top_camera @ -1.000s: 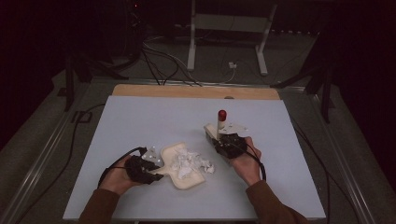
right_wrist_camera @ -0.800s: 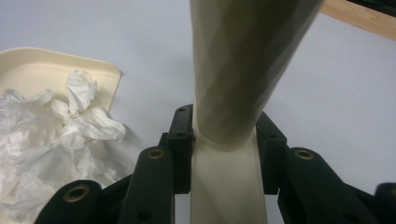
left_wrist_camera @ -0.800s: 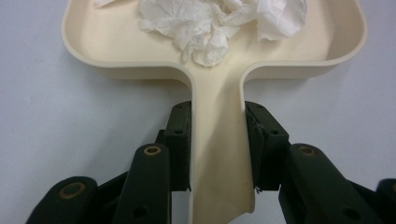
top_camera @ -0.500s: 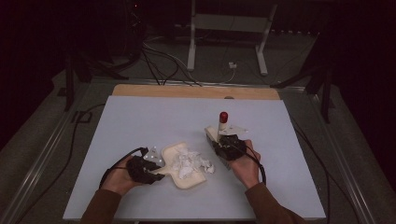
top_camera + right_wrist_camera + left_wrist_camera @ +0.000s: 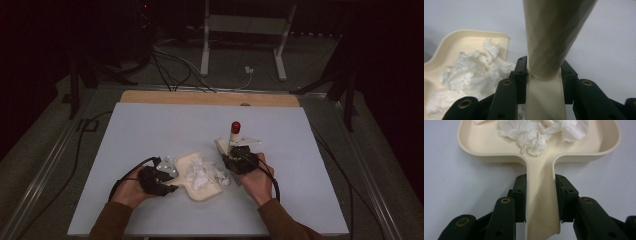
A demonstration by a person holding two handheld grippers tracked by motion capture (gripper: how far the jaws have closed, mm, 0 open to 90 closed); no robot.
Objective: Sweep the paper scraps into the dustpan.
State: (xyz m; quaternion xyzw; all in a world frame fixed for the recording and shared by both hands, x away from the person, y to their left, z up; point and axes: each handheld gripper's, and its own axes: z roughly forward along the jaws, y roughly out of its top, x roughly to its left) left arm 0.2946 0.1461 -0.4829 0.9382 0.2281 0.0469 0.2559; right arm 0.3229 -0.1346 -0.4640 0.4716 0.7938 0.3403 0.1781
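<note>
High view: cream dustpan [image 5: 200,177] lying flat on the pale blue table [image 5: 150,130], near its front edge, heaped with crumpled white tissue [image 5: 200,175]. Left gripper [image 5: 167,181] just left of the dustpan, clamped on its handle. Right gripper [image 5: 235,159] just right of the dustpan, gripping a cream brush [image 5: 235,142] with a red knob at its far tip.

Left gripper view: dustpan handle [image 5: 541,202] pinched tight between both black jaws, pads pressed flat on either side; tissue [image 5: 541,132] piled in the dustpan beyond.

Right gripper view: jaws closed on the brush's cream handle [image 5: 545,97], brush body rising above; dustpan [image 5: 469,41] with tissue off to the left.
</note>
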